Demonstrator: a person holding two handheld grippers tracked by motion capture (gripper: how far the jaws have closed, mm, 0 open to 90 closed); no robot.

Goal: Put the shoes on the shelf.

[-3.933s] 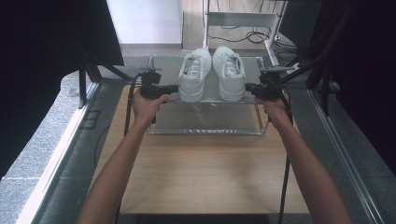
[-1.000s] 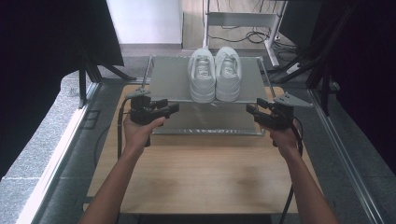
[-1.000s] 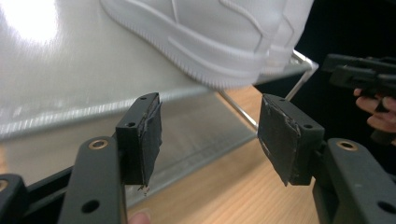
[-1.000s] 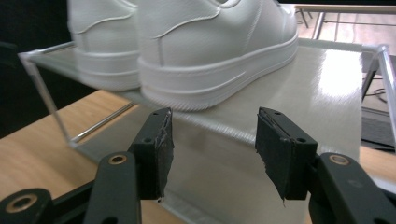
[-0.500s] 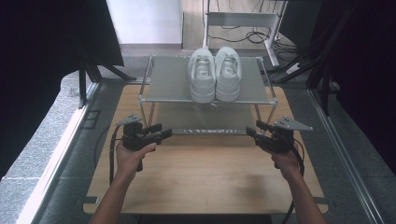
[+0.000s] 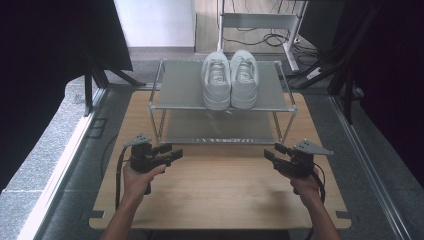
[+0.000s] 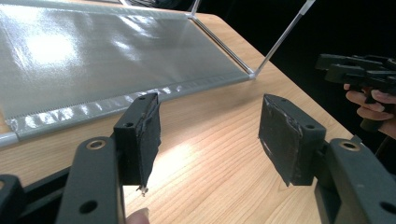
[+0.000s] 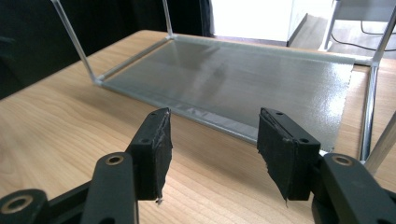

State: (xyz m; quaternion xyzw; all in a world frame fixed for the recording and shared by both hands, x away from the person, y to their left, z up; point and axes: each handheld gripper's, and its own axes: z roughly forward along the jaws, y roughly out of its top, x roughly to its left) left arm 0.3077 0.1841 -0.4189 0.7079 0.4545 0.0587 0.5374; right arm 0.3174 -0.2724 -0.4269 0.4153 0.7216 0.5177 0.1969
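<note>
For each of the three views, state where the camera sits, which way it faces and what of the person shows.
High view: above the person's side, facing forward and down on the table; forearms, left gripper, right gripper, shoes on the rack.
Left gripper view: rides the left gripper, facing across the table toward the rack's lower shelf; open jaws, the other hand.
Right gripper view: rides the right gripper, facing the lower shelf; open jaws.
Shared: lower shelf and tabletop.

A pair of white sneakers [image 6: 229, 80] stands side by side, touching, on the top shelf of a two-tier metal shoe rack [image 6: 183, 87]. Both are upright, heels toward the front edge of that shelf, toes pointing away, right of its middle. The rack stands on a wooden table, its lower shelf [image 8: 243, 88] bare.
</note>
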